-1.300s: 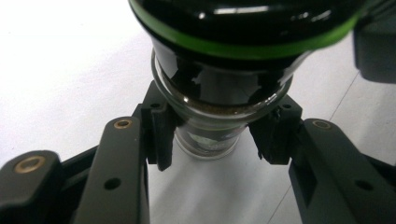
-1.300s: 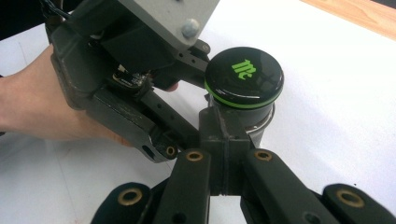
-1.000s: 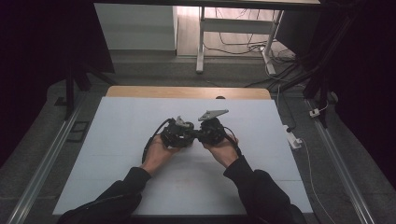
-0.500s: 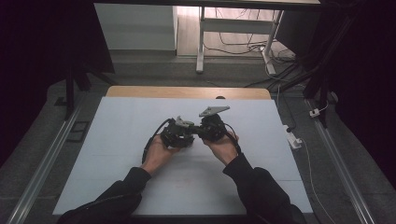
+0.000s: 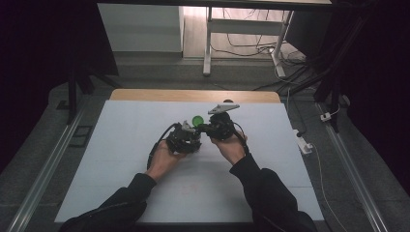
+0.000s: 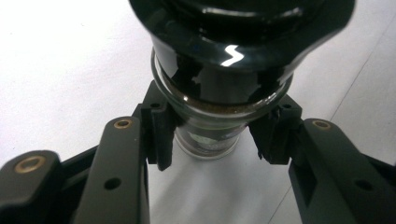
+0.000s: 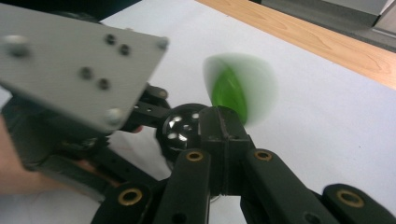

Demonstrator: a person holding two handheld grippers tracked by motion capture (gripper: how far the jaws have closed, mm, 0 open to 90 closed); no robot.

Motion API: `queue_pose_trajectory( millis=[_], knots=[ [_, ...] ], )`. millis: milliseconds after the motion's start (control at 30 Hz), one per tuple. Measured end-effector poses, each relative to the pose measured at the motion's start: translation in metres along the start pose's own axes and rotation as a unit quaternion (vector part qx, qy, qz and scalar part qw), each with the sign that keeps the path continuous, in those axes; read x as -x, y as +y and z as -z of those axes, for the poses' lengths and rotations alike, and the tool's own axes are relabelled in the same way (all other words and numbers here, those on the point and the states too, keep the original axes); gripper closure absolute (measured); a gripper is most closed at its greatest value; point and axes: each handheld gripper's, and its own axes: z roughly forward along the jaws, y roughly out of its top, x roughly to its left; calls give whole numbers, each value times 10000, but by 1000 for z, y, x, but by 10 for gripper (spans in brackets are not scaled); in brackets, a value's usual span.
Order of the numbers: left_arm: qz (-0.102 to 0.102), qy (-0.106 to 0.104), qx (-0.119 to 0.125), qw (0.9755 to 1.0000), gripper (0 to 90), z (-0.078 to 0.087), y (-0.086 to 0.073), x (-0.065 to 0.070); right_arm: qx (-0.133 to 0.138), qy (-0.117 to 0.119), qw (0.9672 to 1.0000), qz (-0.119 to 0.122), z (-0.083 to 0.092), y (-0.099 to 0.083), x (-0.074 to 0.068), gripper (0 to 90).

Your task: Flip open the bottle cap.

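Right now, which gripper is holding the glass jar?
The left gripper: its fingers pinch the glass jar, while the right gripper has its fingers shut together.

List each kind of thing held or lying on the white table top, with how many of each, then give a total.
Grippers: 2, the left gripper and the right gripper
Jars: 1, a small glass jar with a dark top, clamped in the left gripper
Green lids: 1, the green lid, blurred in the right gripper view
Total: 4

High view overlooks the table (image 5: 121,145); gripper views sit close, perhaps sharing it.
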Motion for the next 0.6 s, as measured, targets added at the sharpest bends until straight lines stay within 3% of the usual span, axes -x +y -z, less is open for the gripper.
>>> queue_pose_trajectory(
  millis=[233,500,600],
  knots=[
    [-16,-23,3,10000,536,0,0,-1,21,7,9999,-107,-1,-2,5,892],
    [-50,-93,-67,9999,525,0,1,-3,23,11,10000,-23,2,-4,4,887],
    [-45,-113,-64,9999,458,1,2,-3,33,-7,10000,-20,5,-4,4,852]
  ],
)
